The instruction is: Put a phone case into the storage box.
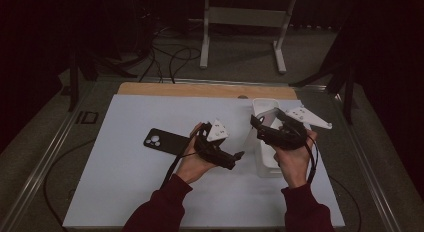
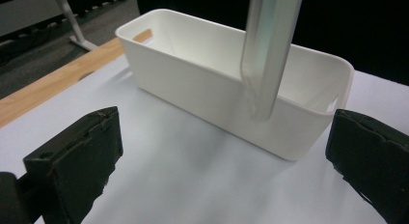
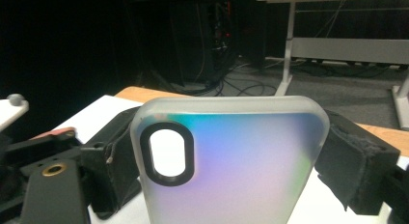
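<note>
Phone case [image 3: 226,161]: frosted translucent shell, iridescent sheen, rounded corners, oval camera cutout; upright above the bin, pinched by the right gripper [image 3: 231,156] jaws on its side edges.
Bin [image 2: 202,84]: white plastic, oblong, slot handles; inside looks bare.
Left gripper [image 2: 222,166]: jaws spread, nothing between.
Phone [image 1: 165,140]: black, flat on tabletop [image 1: 125,187].

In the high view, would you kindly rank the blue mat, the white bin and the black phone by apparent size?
1. Blue mat, largest by far.
2. White bin, partly hidden behind a hand-held gripper.
3. Black phone, smallest, one end covered.
</note>
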A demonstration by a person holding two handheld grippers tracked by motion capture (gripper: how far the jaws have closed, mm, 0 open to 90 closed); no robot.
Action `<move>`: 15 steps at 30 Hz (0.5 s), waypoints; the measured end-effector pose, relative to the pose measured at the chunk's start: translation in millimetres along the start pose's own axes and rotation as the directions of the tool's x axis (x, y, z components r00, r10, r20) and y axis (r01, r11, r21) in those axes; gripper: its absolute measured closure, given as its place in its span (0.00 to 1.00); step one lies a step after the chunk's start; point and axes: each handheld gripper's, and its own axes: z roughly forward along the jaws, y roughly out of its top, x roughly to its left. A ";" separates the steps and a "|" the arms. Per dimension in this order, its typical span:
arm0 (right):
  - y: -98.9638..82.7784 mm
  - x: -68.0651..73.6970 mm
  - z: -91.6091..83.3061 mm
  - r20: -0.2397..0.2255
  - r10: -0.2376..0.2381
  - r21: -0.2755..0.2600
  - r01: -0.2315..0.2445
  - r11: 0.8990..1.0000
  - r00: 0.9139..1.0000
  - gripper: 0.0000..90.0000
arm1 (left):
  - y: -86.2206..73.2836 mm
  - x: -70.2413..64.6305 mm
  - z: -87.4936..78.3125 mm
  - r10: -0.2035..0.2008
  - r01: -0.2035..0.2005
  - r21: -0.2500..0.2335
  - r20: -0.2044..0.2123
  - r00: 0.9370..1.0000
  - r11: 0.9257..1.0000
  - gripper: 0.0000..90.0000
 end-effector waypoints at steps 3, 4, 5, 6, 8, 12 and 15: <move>2.1 -2.4 0.8 0.008 0.005 -0.008 -0.005 1.000 1.000 0.19 | -2.9 6.1 -6.6 -0.011 0.011 -0.005 -0.020 1.000 1.000 0.00; 2.8 -3.4 1.2 0.009 0.003 -0.009 -0.003 1.000 1.000 0.19 | -3.7 7.9 -8.8 -0.012 0.012 -0.005 -0.028 1.000 1.000 0.00; 3.6 -4.0 1.5 0.013 0.007 -0.010 -0.007 1.000 1.000 0.19 | -4.6 9.6 -11.0 -0.014 0.014 -0.009 -0.032 0.999 1.000 0.00; 4.1 -4.7 1.9 0.017 0.007 -0.012 -0.007 1.000 1.000 0.19 | -5.5 11.1 -13.2 -0.015 0.015 -0.012 -0.040 0.999 1.000 0.00; 5.0 -6.3 3.0 0.023 0.005 -0.013 -0.005 1.000 1.000 0.19 | -7.3 14.1 -17.6 -0.021 0.020 -0.017 -0.050 0.999 1.000 0.00; 6.2 -10.2 6.3 0.038 0.002 -0.016 -0.001 1.000 0.999 0.19 | -11.9 19.6 -25.4 -0.016 0.015 -0.020 -0.079 0.997 1.000 0.00; 6.7 -12.9 7.9 0.044 0.001 -0.016 0.000 1.000 0.999 0.19 | -17.0 24.3 -30.8 -0.020 0.018 -0.020 -0.100 0.995 1.000 0.00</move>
